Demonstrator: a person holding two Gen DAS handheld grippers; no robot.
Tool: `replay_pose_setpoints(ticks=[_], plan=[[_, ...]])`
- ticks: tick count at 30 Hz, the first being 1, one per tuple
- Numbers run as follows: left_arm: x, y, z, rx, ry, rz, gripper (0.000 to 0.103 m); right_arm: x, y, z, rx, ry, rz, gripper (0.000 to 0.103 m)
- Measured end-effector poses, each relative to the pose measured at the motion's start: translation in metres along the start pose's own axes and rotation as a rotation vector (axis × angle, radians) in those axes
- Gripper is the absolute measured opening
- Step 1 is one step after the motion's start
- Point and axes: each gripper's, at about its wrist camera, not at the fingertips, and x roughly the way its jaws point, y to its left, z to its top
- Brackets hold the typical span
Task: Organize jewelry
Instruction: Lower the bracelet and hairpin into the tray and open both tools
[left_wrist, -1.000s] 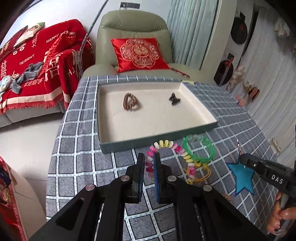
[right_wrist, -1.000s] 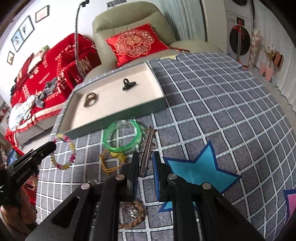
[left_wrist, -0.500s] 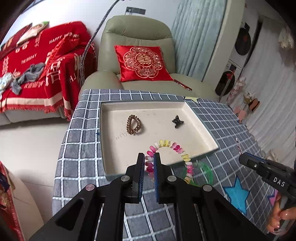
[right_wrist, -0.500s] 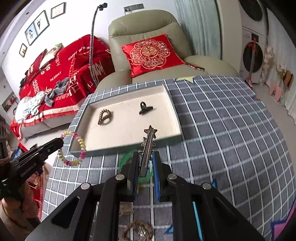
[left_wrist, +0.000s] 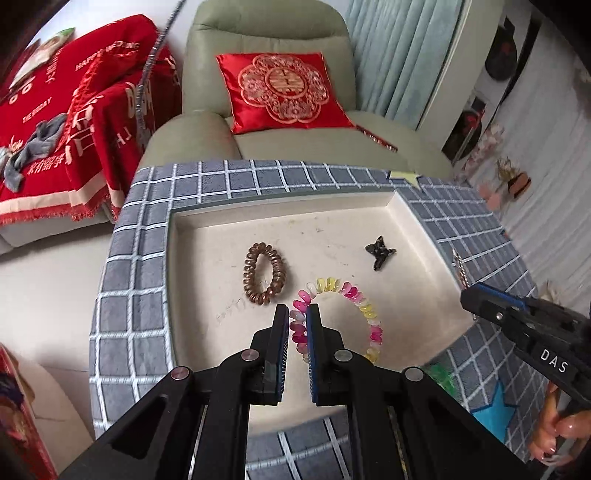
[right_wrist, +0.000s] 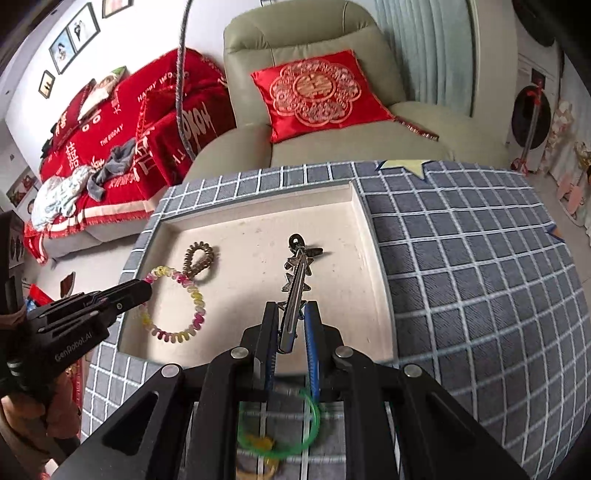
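Both loads hang right over tray (left_wrist: 413, 218): left gripper (left_wrist: 297, 321) pinching bead bracelet (left_wrist: 364, 314), right gripper (right_wrist: 291, 317) clamped on star hairpin (right_wrist: 297, 275), long axis pointing toward far wall. Drop looks straight down.

Left gripper (left_wrist: 297, 321), at the lower centre of its own view, pointed steeply downward; its jaws were closed to a narrow gap, pinching a multicoloured beaded bracelet (left_wrist: 354, 295). In the right wrist view it entered from the left edge, held by a hand (right_wrist: 22, 413) at the lower left. Right gripper (right_wrist: 291, 321), at the lower centre of its own view, was likewise angled downward, jaws clamped on a metal star hair clip (right_wrist: 295, 291). In the left wrist view it reached in from the right edge, fingers (left_wrist: 554, 432) of a hand at the lower right.
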Motion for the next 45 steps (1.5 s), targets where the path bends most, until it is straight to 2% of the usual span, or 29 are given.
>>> replay_pose_setpoints(ticks=[5,14,18,23,26,29,30,32,39,44,45], plan=[[0.028,-0.006,0.01,0.021,0.035,0.018,0.024,0.031,-0.007,0.013,0.005,0.03,-0.023,0.016],[0.066,-0.013,0.013,0.071,0.045,0.121,0.024,0.07,-0.019,0.015,0.027,0.064,-0.051,0.015],[0.075,-0.012,0.01,0.076,0.063,0.148,0.024,0.081,-0.021,0.011,0.03,0.081,-0.056,0.015],[0.076,-0.025,0.005,0.171,0.039,0.218,0.024,0.083,-0.02,0.007,0.016,0.076,-0.061,0.016],[0.074,-0.027,0.003,0.181,0.026,0.239,0.024,0.083,-0.019,0.008,0.014,0.083,-0.053,0.016],[0.072,-0.023,0.003,0.156,0.019,0.234,0.024,0.082,-0.02,0.008,0.024,0.084,-0.033,0.026],[0.071,-0.021,0.003,0.151,0.017,0.232,0.024,0.081,-0.02,0.008,0.027,0.082,-0.028,0.041],[0.07,-0.019,0.003,0.146,0.013,0.235,0.024,0.079,-0.017,0.007,0.022,0.074,-0.016,0.049],[0.071,-0.015,0.004,0.13,0.014,0.24,0.024,0.041,-0.014,0.006,0.076,-0.024,0.033,0.05],[0.071,-0.013,0.005,0.117,0.009,0.233,0.025,0.006,-0.015,-0.01,0.108,-0.071,0.057,0.051],[0.07,-0.013,0.005,0.114,0.007,0.233,0.05,-0.001,-0.017,-0.015,0.119,-0.08,0.059,0.051]])
